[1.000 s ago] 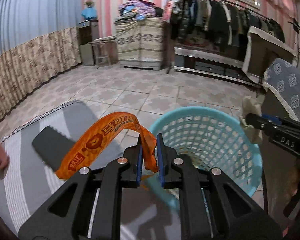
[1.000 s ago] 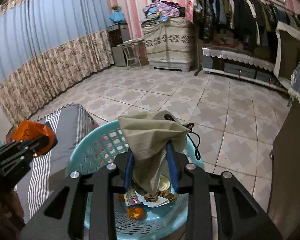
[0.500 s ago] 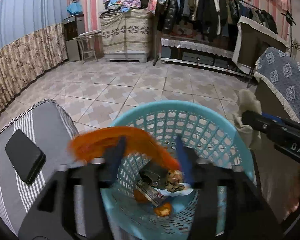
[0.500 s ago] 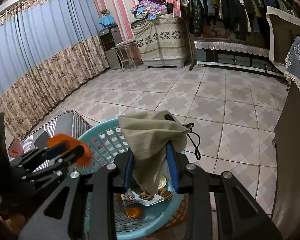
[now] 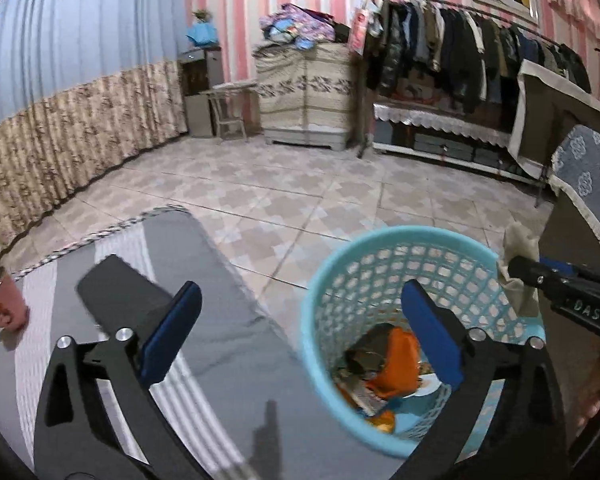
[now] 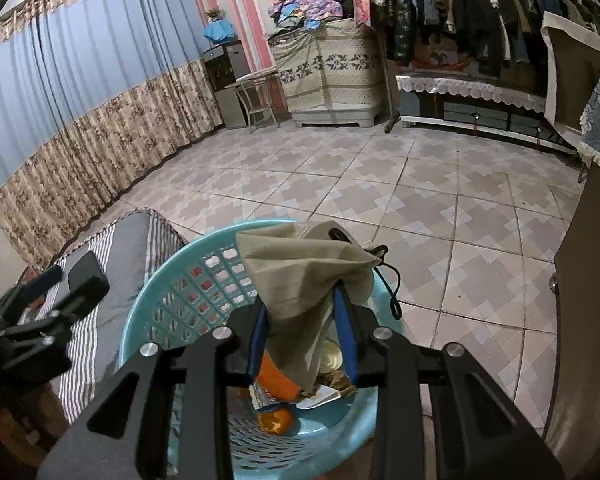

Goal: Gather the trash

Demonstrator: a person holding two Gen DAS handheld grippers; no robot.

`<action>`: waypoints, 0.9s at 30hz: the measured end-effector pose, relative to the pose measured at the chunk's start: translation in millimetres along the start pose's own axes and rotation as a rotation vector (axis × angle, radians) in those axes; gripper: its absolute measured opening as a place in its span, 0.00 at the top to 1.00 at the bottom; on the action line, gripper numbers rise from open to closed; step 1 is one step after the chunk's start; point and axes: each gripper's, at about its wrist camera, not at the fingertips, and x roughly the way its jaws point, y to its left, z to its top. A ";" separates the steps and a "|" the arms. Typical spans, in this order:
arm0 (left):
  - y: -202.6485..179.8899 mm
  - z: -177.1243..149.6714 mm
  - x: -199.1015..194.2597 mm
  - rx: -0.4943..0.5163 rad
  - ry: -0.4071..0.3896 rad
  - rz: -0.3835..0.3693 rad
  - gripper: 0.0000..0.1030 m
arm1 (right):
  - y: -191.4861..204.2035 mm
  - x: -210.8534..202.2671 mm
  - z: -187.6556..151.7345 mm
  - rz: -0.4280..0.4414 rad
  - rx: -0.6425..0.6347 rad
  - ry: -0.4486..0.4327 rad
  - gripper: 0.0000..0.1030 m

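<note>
My left gripper [image 5: 300,334] is opening with nothing between its jaws, the orange wrapper [image 5: 396,362] lying inside the blue basket [image 5: 332,264], so next my right gripper [image 6: 303,340], clamped on what looks like a beige cloth [image 6: 300,272] above that basket, should let go.

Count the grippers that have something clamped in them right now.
1. The right gripper grips the beige cloth pouch over the blue basket; the left gripper is opening, empty.

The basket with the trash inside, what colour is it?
Light blue basket, with a lattice wall; the left wrist view shows it best.
</note>
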 end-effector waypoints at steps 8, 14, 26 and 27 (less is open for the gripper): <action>43.5 -5.9 -24.0 -0.066 -0.025 0.045 0.05 | 28.0 1.9 -2.3 -0.025 -0.042 -0.025 0.45; 72.8 -10.1 -40.9 -0.125 -0.043 0.101 0.05 | 28.5 0.7 0.2 -0.041 -0.042 -0.025 0.11; 114.2 -35.9 -99.9 -0.158 -0.078 0.217 0.05 | 30.8 -7.5 3.8 -0.050 -0.025 -0.046 0.04; 117.1 -38.1 -104.6 -0.167 -0.076 0.224 0.05 | 31.1 -9.0 3.5 -0.054 -0.025 -0.051 0.04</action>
